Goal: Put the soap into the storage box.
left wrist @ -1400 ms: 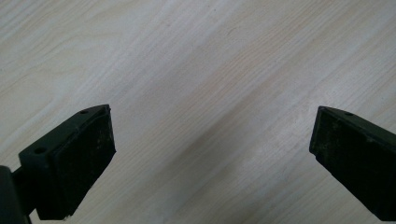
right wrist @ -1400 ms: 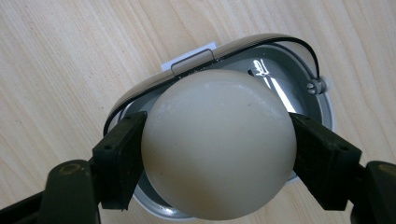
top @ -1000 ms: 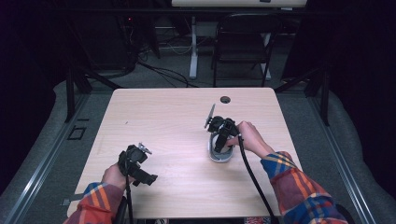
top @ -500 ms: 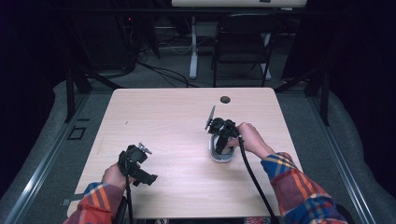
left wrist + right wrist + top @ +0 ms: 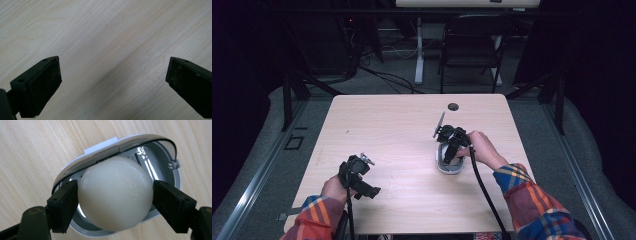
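Right gripper view: right gripper (image 5: 115,206) pinches white egg (image 5: 115,195) over open grey container (image 5: 160,150); left gripper (image 5: 113,82) spread.

Left gripper (image 5: 113,82) jaws spread wide over pale wooden table (image 5: 105,37)

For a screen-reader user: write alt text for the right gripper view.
A white egg is clamped between the right gripper's two black jaws, directly over an open grey-and-white egg slicer whose hinged lid is raised behind the egg. The slicer sits on a pale wooden table.
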### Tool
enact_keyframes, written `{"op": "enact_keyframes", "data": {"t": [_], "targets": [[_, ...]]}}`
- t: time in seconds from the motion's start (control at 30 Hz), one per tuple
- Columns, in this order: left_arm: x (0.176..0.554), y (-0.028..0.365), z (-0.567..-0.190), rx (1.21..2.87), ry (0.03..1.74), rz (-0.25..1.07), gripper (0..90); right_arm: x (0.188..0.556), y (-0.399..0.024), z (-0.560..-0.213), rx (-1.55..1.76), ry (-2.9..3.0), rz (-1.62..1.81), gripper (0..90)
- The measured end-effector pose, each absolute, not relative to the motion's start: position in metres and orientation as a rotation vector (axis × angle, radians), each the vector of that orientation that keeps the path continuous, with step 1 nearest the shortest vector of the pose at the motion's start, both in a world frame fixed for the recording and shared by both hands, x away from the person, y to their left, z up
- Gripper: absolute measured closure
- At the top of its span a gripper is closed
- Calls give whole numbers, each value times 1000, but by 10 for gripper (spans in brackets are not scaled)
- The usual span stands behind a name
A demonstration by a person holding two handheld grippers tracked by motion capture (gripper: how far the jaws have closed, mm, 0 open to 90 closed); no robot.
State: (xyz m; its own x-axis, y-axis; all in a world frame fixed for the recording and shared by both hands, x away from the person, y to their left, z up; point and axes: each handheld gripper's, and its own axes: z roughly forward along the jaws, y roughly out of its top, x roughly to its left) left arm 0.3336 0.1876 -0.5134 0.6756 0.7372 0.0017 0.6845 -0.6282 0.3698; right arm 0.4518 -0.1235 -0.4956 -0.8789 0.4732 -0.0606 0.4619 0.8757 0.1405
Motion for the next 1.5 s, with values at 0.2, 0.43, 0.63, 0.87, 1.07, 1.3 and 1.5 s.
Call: {"op": "enact_keyframes", "data": {"t": [0.2, 0.43, 0.63, 0.87, 1.07, 1.3, 1.5], "targets": [[334, 187, -514, 2552, 1123, 215, 2, 446, -129, -485, 719, 2921, 229, 151], [334, 187, -514, 2554, 1124, 210, 2, 437, -140, -470, 702, 2891, 290, 116], [334, 187, -514, 2554, 1124, 213, 2, 430, -151, -462, 699, 2859, 322, 73], [334, 187, -514, 2555, 1126, 212, 2, 418, -166, -456, 710, 2842, 318, 24], [334, 186, -514, 2560, 1128, 214, 2, 406, -185, -453, 755, 2817, 327, 0], [334, 186, -514, 2560, 1129, 214, 2, 392, -208, -454, 787, 2804, 301, 0], [334, 186, -514, 2562, 1125, 214, 2, 382, -229, -459, 854, 2779, 311, 0]]}}
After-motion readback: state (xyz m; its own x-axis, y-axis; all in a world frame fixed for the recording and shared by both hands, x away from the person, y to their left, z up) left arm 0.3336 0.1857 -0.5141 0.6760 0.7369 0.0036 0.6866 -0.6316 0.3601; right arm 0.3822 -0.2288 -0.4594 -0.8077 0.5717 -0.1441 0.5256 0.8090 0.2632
